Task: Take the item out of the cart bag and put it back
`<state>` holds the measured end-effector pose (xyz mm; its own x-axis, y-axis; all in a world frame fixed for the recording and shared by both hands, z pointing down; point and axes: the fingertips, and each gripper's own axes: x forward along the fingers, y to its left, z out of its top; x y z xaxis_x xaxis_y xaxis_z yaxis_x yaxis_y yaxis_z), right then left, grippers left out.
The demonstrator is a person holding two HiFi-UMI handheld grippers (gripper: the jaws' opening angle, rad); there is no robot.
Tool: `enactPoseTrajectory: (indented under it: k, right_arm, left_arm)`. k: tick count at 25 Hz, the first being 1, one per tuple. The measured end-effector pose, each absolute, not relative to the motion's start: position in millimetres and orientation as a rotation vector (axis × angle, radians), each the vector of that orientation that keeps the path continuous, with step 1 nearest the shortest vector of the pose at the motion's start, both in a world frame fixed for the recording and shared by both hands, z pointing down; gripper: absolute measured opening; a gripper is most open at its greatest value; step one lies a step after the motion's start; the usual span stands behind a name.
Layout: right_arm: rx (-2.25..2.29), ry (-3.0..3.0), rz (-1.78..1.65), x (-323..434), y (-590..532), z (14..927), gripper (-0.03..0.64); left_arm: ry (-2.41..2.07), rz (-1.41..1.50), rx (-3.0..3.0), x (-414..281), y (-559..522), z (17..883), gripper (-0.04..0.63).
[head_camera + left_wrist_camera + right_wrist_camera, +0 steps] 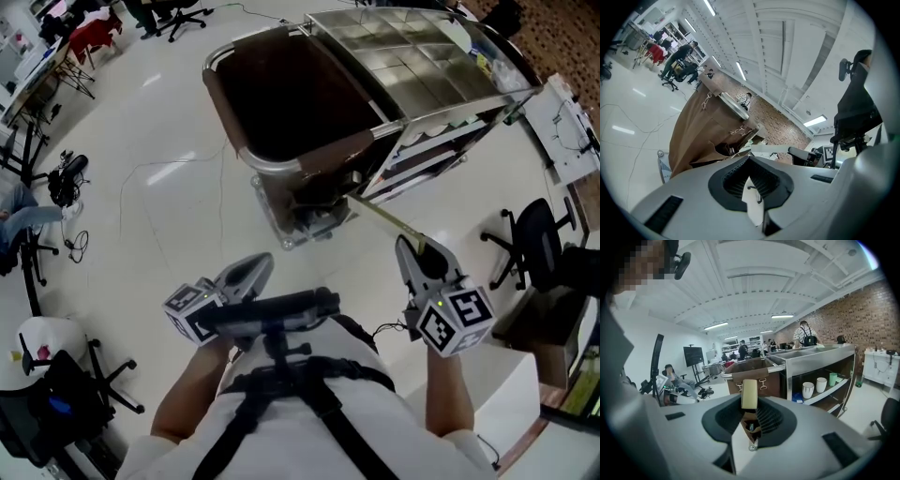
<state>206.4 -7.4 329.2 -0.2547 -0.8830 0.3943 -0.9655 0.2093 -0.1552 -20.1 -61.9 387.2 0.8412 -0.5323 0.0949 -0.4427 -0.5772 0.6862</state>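
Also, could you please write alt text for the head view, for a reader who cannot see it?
Seen from above, the right gripper holds a long thin pale strip that points toward the open brown cart bag at the end of a steel cart. The left gripper, beside it, is empty.

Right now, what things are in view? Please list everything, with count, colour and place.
cart: one, steel, straight ahead
bag: one, brown, on the cart's left end
cups: three, two white and one green, on the cart's shelf
item: one, pale yellow, thin, in the right claw
chairs: several, black, around the floor
people: several, far off, behind the cart and at the room's sides
left claw: one, grey, shut and empty, low left
right claw: one, grey, shut on the item, low right
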Motion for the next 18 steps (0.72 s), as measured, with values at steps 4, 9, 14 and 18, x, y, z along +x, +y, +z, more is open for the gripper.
enactPoseTrajectory:
  k: [4,9,14,18]
  right_arm:
    - [1.749,-2.259,0.564,205.2,-5.7,333.8,0.075]
    - [1.732,-2.268,0.574,202.4,-9.5,335.1,0.075]
    - [1.714,-2.277,0.583,198.0,-15.0,339.0,0.075]
    - [1.705,-2.282,0.583,196.8,-17.7,339.1,0.075]
  left_arm:
    - [-0.719,-0.156,2.258,-24.3,-57.0,391.4,0.000]
    - [-0.723,-0.150,2.261,-26.2,-57.6,392.2,0.000]
    - [-0.742,-0.171,2.249,-28.4,-61.9,391.4,0.000]
    - [-0.744,-0.167,2.248,-28.6,-62.4,391.9,0.000]
